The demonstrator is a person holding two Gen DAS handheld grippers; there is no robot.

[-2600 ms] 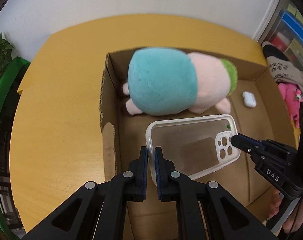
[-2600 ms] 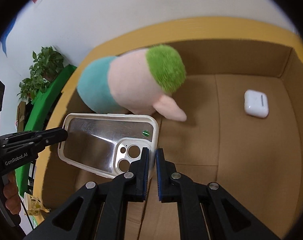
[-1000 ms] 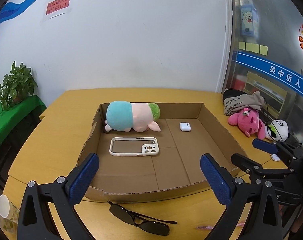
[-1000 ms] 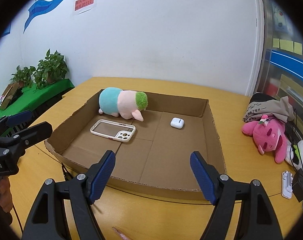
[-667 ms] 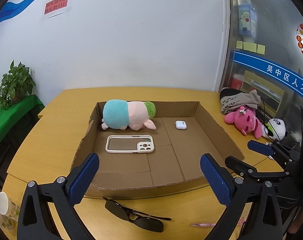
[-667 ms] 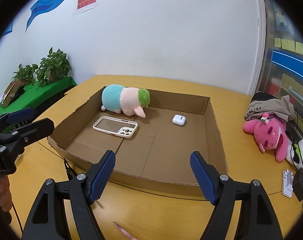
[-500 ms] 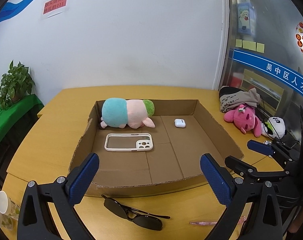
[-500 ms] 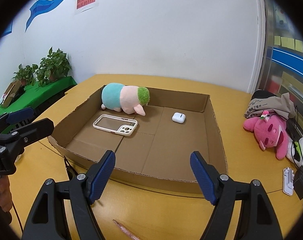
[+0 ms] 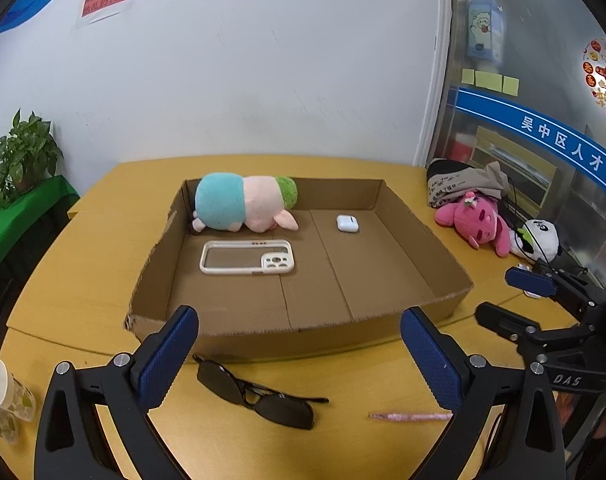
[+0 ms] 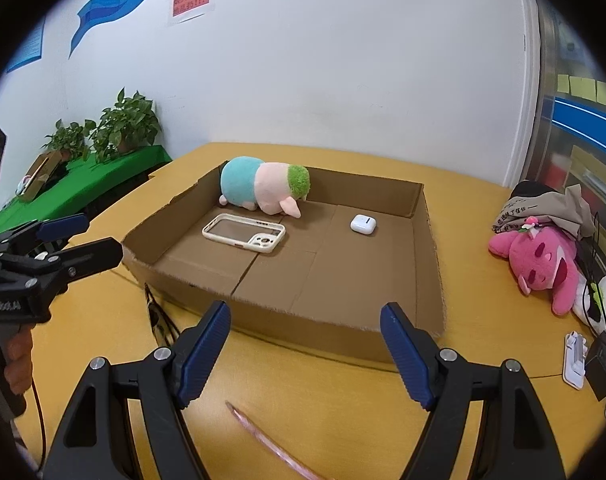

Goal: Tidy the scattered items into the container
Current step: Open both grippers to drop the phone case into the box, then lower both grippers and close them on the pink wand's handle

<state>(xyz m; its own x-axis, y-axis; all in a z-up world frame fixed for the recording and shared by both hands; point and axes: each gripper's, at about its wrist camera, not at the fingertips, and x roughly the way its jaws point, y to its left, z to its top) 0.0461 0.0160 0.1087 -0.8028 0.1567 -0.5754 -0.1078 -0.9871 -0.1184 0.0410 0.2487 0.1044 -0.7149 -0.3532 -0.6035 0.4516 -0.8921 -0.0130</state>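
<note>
A shallow cardboard box (image 9: 303,330) lies on the yellow table. Inside it are a teal, pink and green plush (image 9: 243,204), a cream phone case (image 9: 247,258) and a white earbud case (image 9: 347,224). Black sunglasses (image 9: 259,396) and a pink pen (image 9: 407,415) lie on the table in front of the box. My left gripper (image 9: 299,314) hangs open above the sunglasses, holding nothing. My right gripper (image 10: 305,307) is open too, over the pen (image 10: 271,444), before the box (image 10: 303,324). Each gripper shows at the edge of the other's view.
A pink plush (image 9: 479,224), a panda plush (image 9: 539,238) and a bundled cloth bag (image 9: 463,184) lie at the table's right end. Paper cups (image 9: 3,400) stand at the near left corner. A small white item (image 10: 575,354) lies on the right. Potted plants (image 10: 119,128) stand beyond the table.
Both grippers were shut on the phone case inside the box; now it lies free and they stand open, drawn back. Over the last second more of the sunglasses and pen have come into view.
</note>
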